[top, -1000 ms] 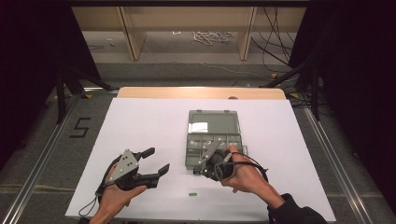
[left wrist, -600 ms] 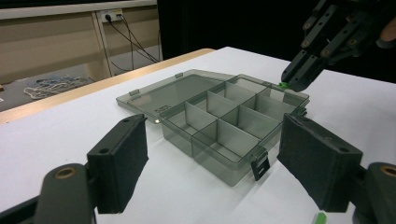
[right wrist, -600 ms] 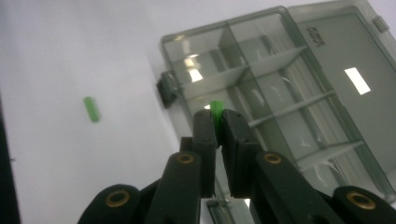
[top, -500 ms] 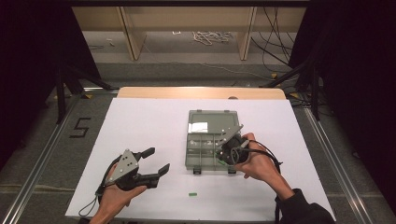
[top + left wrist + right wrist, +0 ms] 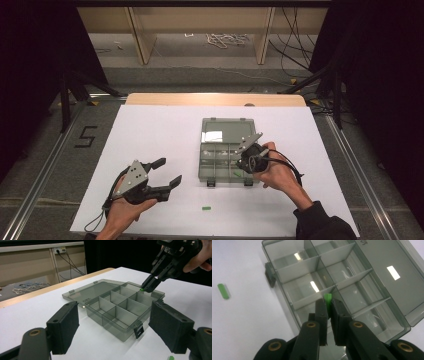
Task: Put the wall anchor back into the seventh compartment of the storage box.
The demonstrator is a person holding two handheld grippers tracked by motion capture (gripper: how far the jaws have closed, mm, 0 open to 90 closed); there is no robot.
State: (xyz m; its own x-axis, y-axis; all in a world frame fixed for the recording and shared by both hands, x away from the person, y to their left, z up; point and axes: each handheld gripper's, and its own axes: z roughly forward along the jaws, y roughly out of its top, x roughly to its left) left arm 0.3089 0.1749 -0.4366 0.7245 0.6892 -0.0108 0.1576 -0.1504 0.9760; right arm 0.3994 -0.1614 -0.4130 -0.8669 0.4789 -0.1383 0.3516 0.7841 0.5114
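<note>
Right now, nearest the person: a second green piece (image 5: 205, 208) lies loose on the white table (image 5: 150, 130), near edge, between the two hands — likely next in line.

Left gripper (image 5: 162, 177) hovers low over the table at near left, well apart from the box. Jaws wide open, nothing between them. It points toward the box, so I'd judge it's parked, ready to steady the box or fetch the loose piece.

Right gripper (image 5: 327, 307) has its jaws nearly closed, pinching a small green piece (image 5: 327, 298) at the very tips. Piece sticks out past the pads — held that way so it can drop cleanly once the jaws part. From the left gripper view the right gripper comes down at a slant, with the tips just above the box's right-hand compartments.

Compartment box (image 5: 218, 171) sits mid-table, right of centre, latches on its near wall. Lid (image 5: 222, 131) is flat open on the far side, so all compartments are reachable from above. Compartments look empty as far as I can tell.

My read: placing step — green piece is above a near-right compartment by the central divider, not yet released. Exact cell can't be pinned down.
</note>
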